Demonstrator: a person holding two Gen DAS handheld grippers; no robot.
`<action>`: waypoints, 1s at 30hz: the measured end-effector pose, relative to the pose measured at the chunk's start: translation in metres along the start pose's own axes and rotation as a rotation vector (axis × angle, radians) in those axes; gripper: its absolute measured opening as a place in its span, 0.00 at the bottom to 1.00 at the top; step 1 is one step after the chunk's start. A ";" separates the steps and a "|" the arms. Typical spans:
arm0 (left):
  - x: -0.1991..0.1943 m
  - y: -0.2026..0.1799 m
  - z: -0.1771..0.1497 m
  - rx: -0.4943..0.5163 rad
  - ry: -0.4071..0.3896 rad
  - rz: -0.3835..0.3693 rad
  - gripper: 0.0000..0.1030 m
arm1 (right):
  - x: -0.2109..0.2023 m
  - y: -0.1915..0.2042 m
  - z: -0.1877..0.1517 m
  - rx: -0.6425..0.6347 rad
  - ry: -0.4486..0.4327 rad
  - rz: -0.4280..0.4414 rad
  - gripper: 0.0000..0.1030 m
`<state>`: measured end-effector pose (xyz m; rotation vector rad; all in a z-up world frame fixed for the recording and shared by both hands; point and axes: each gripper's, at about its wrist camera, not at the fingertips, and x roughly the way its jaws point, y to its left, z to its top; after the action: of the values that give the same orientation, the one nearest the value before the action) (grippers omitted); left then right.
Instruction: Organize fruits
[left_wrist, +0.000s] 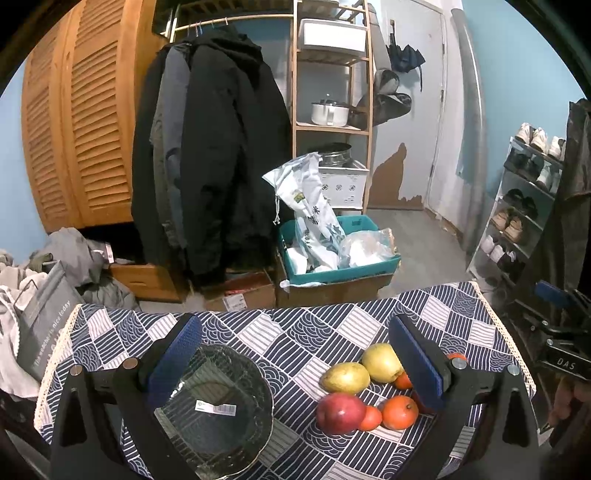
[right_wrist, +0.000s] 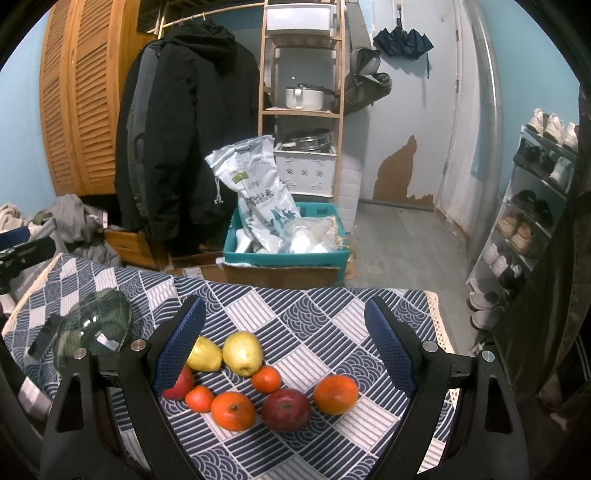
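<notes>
Fruit lies in a cluster on the patterned tablecloth (right_wrist: 325, 314): two yellow pears (right_wrist: 242, 352) (right_wrist: 203, 354), two red apples (right_wrist: 286, 410) (right_wrist: 179, 384), and several oranges and tangerines (right_wrist: 232, 410) (right_wrist: 335, 394) (right_wrist: 266, 379) (right_wrist: 198, 398). A clear glass bowl (left_wrist: 218, 410) with a barcode sticker sits left of the fruit; it also shows in the right wrist view (right_wrist: 94, 328). My left gripper (left_wrist: 295, 369) is open, its left finger over the bowl, the fruit (left_wrist: 345, 377) by its right finger. My right gripper (right_wrist: 284, 350) is open and empty above the fruit.
The table's far edge (left_wrist: 295, 308) drops to the floor. Beyond stand a teal bin (left_wrist: 338, 251) with bags on cardboard boxes, hanging coats (left_wrist: 210, 155), a wooden shelf (left_wrist: 332, 92) and a shoe rack (left_wrist: 524, 206) on the right.
</notes>
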<state>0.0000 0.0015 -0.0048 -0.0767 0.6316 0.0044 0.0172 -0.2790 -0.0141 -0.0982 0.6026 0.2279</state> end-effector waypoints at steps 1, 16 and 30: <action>0.002 -0.001 -0.001 -0.008 0.008 -0.005 0.99 | 0.000 -0.001 0.000 0.000 -0.002 -0.002 0.84; 0.029 -0.017 -0.009 -0.019 0.120 -0.022 0.99 | 0.006 -0.014 0.001 0.005 0.041 -0.044 0.84; 0.107 -0.048 -0.045 -0.021 0.329 -0.080 0.99 | 0.055 -0.048 -0.029 0.043 0.221 -0.113 0.84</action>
<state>0.0612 -0.0515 -0.1008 -0.1249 0.9568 -0.0803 0.0571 -0.3201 -0.0681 -0.1165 0.8184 0.0948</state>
